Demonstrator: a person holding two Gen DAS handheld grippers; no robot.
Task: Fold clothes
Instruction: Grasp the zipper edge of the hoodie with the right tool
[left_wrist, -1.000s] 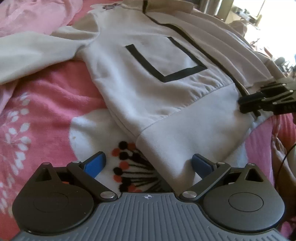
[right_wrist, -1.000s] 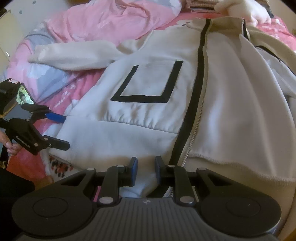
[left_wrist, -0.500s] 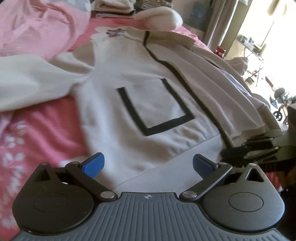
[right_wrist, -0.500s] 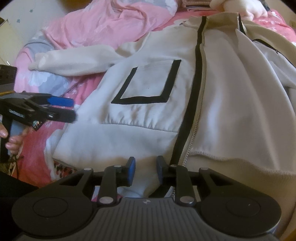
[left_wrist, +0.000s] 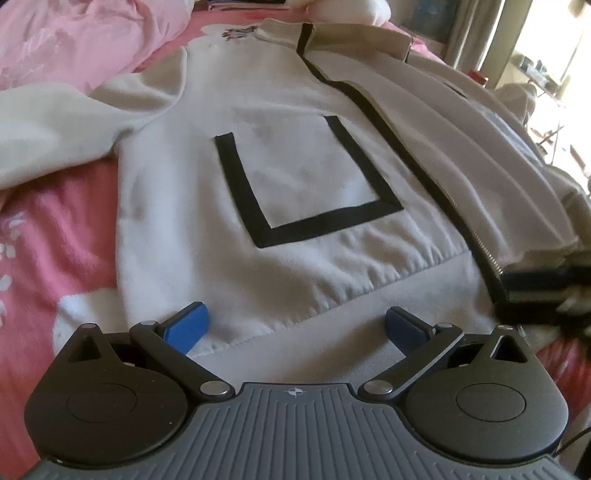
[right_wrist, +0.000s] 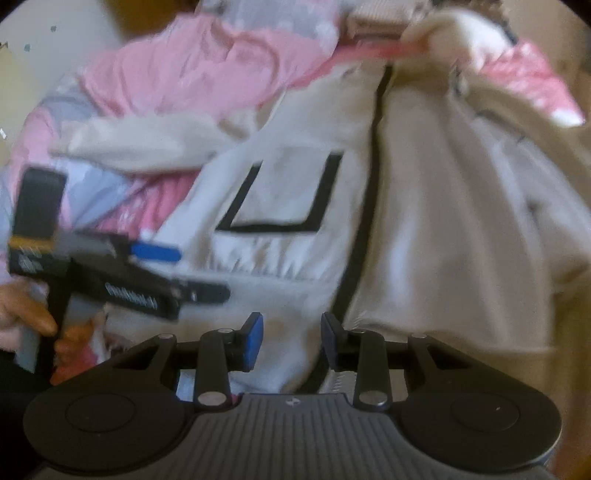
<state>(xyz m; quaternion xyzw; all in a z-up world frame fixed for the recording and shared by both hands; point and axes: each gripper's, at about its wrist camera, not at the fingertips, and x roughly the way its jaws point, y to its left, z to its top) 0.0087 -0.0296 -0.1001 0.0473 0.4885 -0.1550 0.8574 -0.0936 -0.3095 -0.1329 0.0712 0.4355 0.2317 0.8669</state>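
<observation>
A white zip jacket (left_wrist: 306, 173) with a black-outlined pocket (left_wrist: 325, 221) lies front up on the pink bed sheet (left_wrist: 55, 229); its left sleeve (left_wrist: 55, 122) trails off to the left. My left gripper (left_wrist: 295, 325) hangs open and wide just above the hem's left corner, nothing pressed between its pads. In the right wrist view, which is blurred, that left gripper (right_wrist: 203, 271) shows at the left over the hem. My right gripper (right_wrist: 291, 339) sits at the hem by the black zip band (right_wrist: 369, 206); its jaws are opening, with loose hem fabric between them.
A crumpled pink quilt (left_wrist: 74, 40) lies at the back left, and a white plush shape (left_wrist: 347, 11) sits beyond the collar. A person's hand (right_wrist: 26, 317) holds the left gripper's handle. A bright window and furniture (left_wrist: 546, 55) lie to the right.
My left gripper has swung from the bare sheet beside the jacket to over the hem's corner. The right gripper's jaws have widened and it has lifted slightly, blurring its view.
</observation>
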